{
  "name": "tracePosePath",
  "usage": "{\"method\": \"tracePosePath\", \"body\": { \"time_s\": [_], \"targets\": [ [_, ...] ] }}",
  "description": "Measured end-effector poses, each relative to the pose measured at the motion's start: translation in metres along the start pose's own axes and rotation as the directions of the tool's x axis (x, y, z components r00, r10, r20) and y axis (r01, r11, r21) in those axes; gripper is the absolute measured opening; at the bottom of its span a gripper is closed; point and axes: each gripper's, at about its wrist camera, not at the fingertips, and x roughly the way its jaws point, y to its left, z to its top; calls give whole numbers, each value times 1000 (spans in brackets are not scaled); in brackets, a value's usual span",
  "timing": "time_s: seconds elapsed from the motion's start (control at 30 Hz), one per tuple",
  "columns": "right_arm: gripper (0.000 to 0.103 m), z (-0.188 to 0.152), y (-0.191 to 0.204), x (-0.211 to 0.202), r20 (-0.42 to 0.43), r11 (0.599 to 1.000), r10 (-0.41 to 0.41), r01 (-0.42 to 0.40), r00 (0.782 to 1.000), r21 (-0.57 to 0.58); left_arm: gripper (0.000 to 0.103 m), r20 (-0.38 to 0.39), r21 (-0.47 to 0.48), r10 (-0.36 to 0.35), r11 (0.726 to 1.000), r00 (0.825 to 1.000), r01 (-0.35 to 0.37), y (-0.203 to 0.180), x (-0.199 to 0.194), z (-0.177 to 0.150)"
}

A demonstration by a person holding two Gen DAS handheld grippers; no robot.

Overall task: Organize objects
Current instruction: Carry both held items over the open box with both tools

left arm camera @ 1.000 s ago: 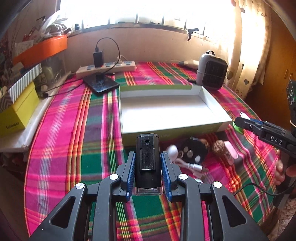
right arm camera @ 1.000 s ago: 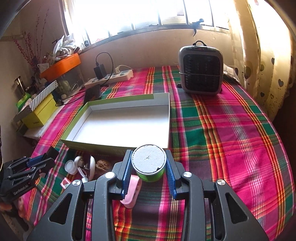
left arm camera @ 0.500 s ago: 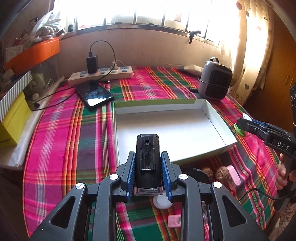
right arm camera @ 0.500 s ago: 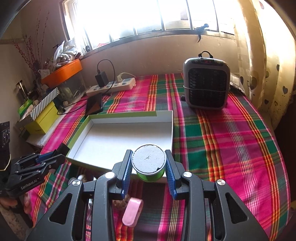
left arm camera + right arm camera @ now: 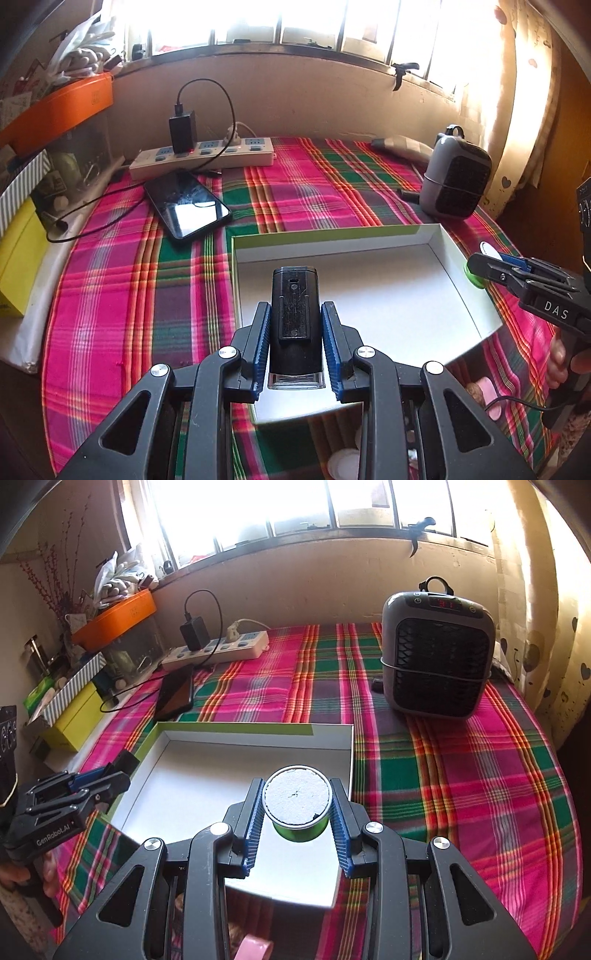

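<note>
My left gripper (image 5: 295, 332) is shut on a black boxy device (image 5: 294, 314) and holds it over the near left part of the white tray (image 5: 406, 295). My right gripper (image 5: 297, 812) is shut on a round green tin (image 5: 297, 803) with a grey-white lid, held over the tray's (image 5: 207, 775) near right part. The right gripper also shows in the left wrist view (image 5: 480, 264), the left gripper in the right wrist view (image 5: 122, 773). Small loose items lie below the tray's near edge: a pink piece (image 5: 487, 389) and a white round piece (image 5: 341, 465).
The plaid cloth (image 5: 110, 295) covers the table. A phone (image 5: 186, 208) on charge and a power strip (image 5: 203, 157) lie at the back left. A grey heater (image 5: 437, 657) stands at the back right. Yellow and striped boxes (image 5: 70, 709) sit at the left edge.
Both grippers have risen and moved forward with their objects, from above the loose items to over the tray. The loose items have dropped below the near edge of both views.
</note>
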Motion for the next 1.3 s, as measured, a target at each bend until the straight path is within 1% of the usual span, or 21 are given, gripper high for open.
{"method": "tracePosePath", "body": {
  "time_s": [0.23,0.57,0.63,0.83,1.03,1.3],
  "targets": [
    [35,10,-8,16,-21,1000,0,0,1000,5,25,-27,-9,6,1000,1000,-6,6,21,9],
    [35,21,-12,38,-37,1000,5,-5,999,6,25,-44,-12,11,1000,999,-11,11,41,19],
    [35,22,-12,42,-35,1000,17,-16,999,2,25,-44,-11,15,1000,999,-15,11,44,20],
    [35,23,-15,54,-51,1000,5,-5,999,3,25,-46,-12,20,1000,999,-20,13,50,22],
    [35,23,-14,58,-46,1000,13,-13,999,-1,25,-42,0,22,1000,999,-22,11,52,23],
    [35,23,-11,66,-56,1000,15,-15,998,-8,25,-56,6,23,1000,998,-22,8,60,21]
  ]
}}
